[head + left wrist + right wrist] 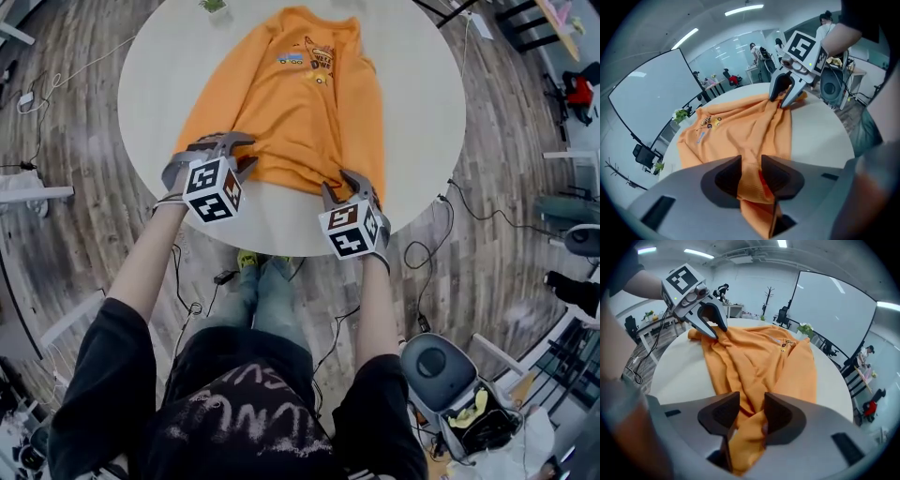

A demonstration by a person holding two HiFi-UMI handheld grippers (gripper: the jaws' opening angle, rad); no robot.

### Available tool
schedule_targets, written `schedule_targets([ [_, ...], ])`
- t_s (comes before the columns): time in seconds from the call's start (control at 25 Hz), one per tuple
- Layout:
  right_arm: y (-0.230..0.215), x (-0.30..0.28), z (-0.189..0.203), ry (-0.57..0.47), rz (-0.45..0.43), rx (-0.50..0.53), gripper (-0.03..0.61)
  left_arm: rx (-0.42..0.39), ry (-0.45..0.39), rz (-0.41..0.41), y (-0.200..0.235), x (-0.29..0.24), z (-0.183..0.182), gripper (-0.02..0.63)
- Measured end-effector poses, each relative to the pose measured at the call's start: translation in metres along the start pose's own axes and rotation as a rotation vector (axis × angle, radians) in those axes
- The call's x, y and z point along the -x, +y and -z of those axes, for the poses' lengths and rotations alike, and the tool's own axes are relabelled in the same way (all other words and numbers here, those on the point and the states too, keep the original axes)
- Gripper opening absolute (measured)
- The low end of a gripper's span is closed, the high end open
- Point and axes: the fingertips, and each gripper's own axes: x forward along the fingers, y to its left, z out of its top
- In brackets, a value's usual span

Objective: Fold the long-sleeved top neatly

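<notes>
Left tongs [751,161] and right tongs [752,397] — both released, orange top [291,103] hem slack between — chest print [314,58] illegible.

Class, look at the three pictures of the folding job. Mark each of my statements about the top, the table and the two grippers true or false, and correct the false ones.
1. The top is orange. True.
2. The table is square. False: it is round and white.
3. Cloth lies between the fingers of the left gripper and of the right gripper. True.
4. The top is folded into a small neat square. False: it lies stretched out and rumpled, print facing up.
5. Both grippers are at the end with the print. False: they are at the near end, away from the print.
</notes>
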Motion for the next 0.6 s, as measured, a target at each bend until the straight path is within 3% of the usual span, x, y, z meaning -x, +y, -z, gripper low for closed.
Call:
schedule_targets([
  [0.28, -0.027, 0.003, 0.01, -0.002, 0.02, 0.023, 0.17, -0.008, 0.091, -0.01, 0.007, -0.007, 0.028, 0.132],
  [0.44, -0.038, 0.001, 0.014, 0.003, 0.029, 0.045, 0.14, 0.021, 0.098, -0.023, 0.011, -0.009, 0.03, 0.053],
  [0.6, -0.036, -0.002, 0.018, 0.012, 0.029, 0.082, 0.082, 0.035, 0.087, -0.021, 0.008, -0.007, 0.029, 0.031],
])
